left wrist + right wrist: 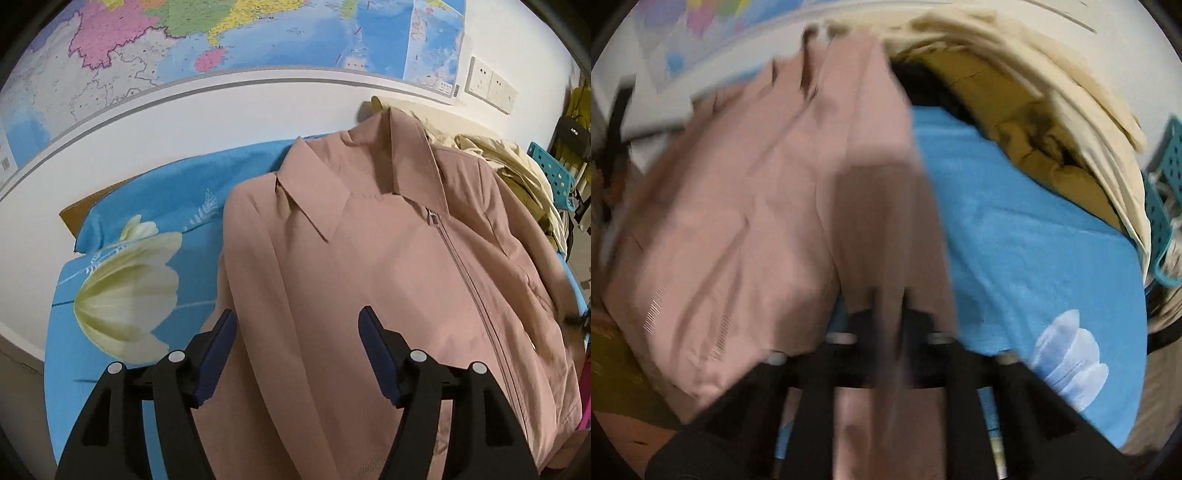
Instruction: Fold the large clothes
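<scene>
While the left gripper [297, 328] hangs at the bottom of its own view, its two blue-padded fingers [216, 360] stand wide apart with nothing pinched, just hovering over the lower left part of the pink jacket [388, 280]. One pad sits over the jacket's left edge, the other over the front panel. The jacket lies front-up and fills the middle and right of the frame, zipper [476, 291] done up and running diagonally toward the lower right, pointed collar [314, 192] spread open near the top centre. Under it is a blue bedsheet [122, 369] with a big pale tulip print [125, 291], showing at left. A pile of beige and olive clothes [517, 162] sits behind the jacket at upper right, with a teal perforated basket [554, 173] at the far right edge. Up on the white wall there's a colourful map [221, 37] across the top and a double wall socket [489, 85] at upper right.

Right wrist view is pretty smeared with motion blur, fair warning. The right gripper [890, 295] is at bottom centre with its fingers pressed together on a fold of that same pink jacket [738, 206], fabric rising up between them and draping over them; looks like a sleeve or side edge, can't tell which. The rest of the jacket spreads over the left half. The blue sheet [1015, 240] fills the right side, and the beige and olive pile [1034, 122] arcs across the upper right.
</scene>
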